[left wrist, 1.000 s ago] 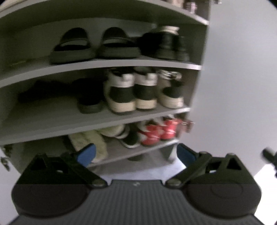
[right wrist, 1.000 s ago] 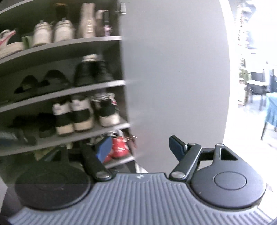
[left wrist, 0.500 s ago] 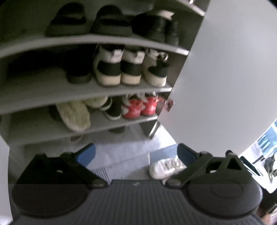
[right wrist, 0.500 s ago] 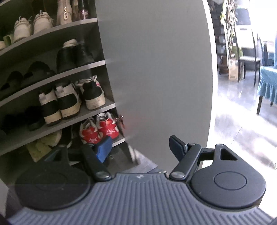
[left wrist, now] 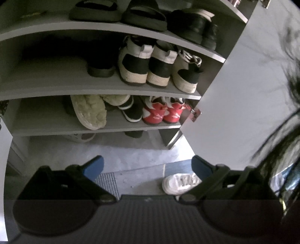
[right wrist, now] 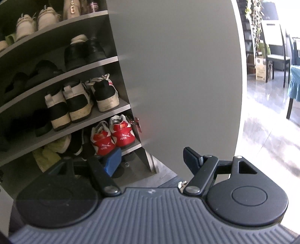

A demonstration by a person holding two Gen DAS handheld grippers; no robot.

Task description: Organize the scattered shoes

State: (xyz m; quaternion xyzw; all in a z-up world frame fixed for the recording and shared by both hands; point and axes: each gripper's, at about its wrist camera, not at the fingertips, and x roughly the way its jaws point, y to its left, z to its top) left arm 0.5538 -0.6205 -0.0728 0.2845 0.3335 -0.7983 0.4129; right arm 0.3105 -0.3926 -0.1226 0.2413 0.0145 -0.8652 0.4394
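Left tool (left wrist: 147, 166): its two blue pads stand wide apart and nothing is between them; it points down at the floor in front of the cabinet.
Right tool (right wrist: 152, 159): its pads are also well apart and hold nothing; it faces the edge of the open door.
White sneaker (left wrist: 181, 183): it lies alone on the floor, low in the left wrist view, just beside the right pad of the left tool and partly hidden by it; touching or not, I cannot tell.
Shoe cabinet (left wrist: 97, 88): grey, open, with several shelves full of shoes.
Cabinet door (right wrist: 178, 75): grey, swung open at the right side of the shelves.
Red sneakers (right wrist: 112, 137): a pair on the lowest shelf, heels outward, at the right end next to the door hinge.
Black and white high-tops (left wrist: 146, 63): a pair on the shelf above the red sneakers, heels outward.
Fuzzy slippers (left wrist: 89, 110): pale, on the lowest shelf, left of the red pair.
Black slides (left wrist: 120, 11): on the upper shelf.
Floor (left wrist: 135, 155): grey, with a dark mat under the left tool.
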